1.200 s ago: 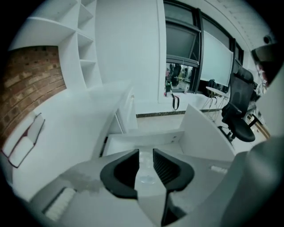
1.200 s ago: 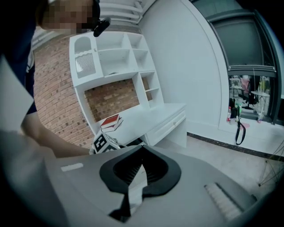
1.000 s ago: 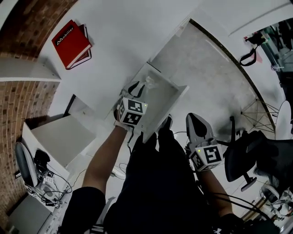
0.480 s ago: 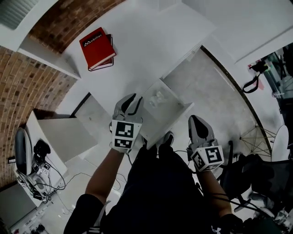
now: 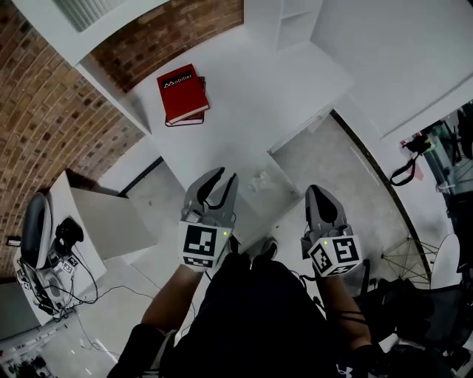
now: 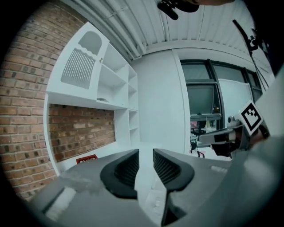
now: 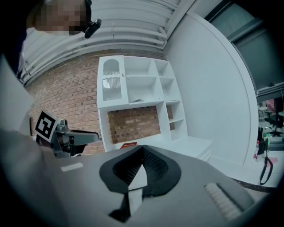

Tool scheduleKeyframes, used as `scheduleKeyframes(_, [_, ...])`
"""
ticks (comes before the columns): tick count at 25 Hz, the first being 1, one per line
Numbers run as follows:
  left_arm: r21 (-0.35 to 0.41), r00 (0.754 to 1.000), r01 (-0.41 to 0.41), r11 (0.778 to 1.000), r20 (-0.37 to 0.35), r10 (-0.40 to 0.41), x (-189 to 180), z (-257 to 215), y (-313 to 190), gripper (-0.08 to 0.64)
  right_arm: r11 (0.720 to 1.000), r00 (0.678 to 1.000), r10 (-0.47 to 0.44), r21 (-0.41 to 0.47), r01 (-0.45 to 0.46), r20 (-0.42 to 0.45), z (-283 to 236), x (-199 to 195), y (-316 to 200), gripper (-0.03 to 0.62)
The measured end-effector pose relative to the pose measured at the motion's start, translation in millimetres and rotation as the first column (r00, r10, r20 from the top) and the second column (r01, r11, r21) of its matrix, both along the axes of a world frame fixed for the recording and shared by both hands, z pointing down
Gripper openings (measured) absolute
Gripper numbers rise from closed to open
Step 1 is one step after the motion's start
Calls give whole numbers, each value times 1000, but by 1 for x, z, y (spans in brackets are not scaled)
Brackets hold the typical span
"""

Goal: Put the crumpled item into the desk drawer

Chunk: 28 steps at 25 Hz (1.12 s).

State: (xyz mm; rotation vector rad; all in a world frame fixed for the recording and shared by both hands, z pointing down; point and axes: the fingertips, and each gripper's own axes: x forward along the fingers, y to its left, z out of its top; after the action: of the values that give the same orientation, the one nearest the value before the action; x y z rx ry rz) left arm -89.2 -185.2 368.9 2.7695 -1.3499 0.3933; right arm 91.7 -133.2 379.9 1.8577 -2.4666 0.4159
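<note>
The crumpled item [image 5: 260, 180], a small pale translucent wad, lies inside the open white desk drawer [image 5: 284, 203] in the head view. My left gripper [image 5: 219, 182] hovers just left of the drawer, jaws apart with nothing between them. In its own view the left gripper [image 6: 145, 165] shows a narrow empty gap. My right gripper [image 5: 318, 196] hangs to the right of the drawer, shut and empty. Seen from its own camera, the right gripper [image 7: 141, 153] has its tips meeting.
A red book [image 5: 181, 94] lies on the white desk top [image 5: 251, 103] near the brick wall [image 5: 52, 118]. A white shelving unit [image 5: 294, 18] stands at the back. A white cabinet [image 5: 111, 221] and cabled equipment [image 5: 44, 247] sit at the left.
My left gripper has drawn back from the drawer's left edge toward the person. The head view has tilted up, showing more wall and shelving. The right gripper has barely moved.
</note>
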Motion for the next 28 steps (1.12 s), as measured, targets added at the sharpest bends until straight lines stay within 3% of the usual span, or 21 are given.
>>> scheduleKeyframes(8, [36,998,12,999,-64,-9,-3,-40,9,107,993,1000,-25,114,25,-9,-47,-4,-13,3])
scheduleKeyframes(16, [74,997,-15,997,-71,20,7,-58,20,103,974,996,-43,221,59,-77,-82,-14,-8,2])
scheduleKeyframes(20, [71,993,1,997,-115,7,11,-71,25,78,966,992,-35,248,65,-124,-90,-13,-5,3])
scheduleKeyframes(22, [78,991,14,997,-130,-4,11,-75,26,6,965,989,-32,254,68,-144,-91,-12,-4,2])
scheduleKeyframes(28, [79,993,33,996,-119,-23,6,-69,26,2,965,986,-42,251,81,-159,-89,-13,-3,3])
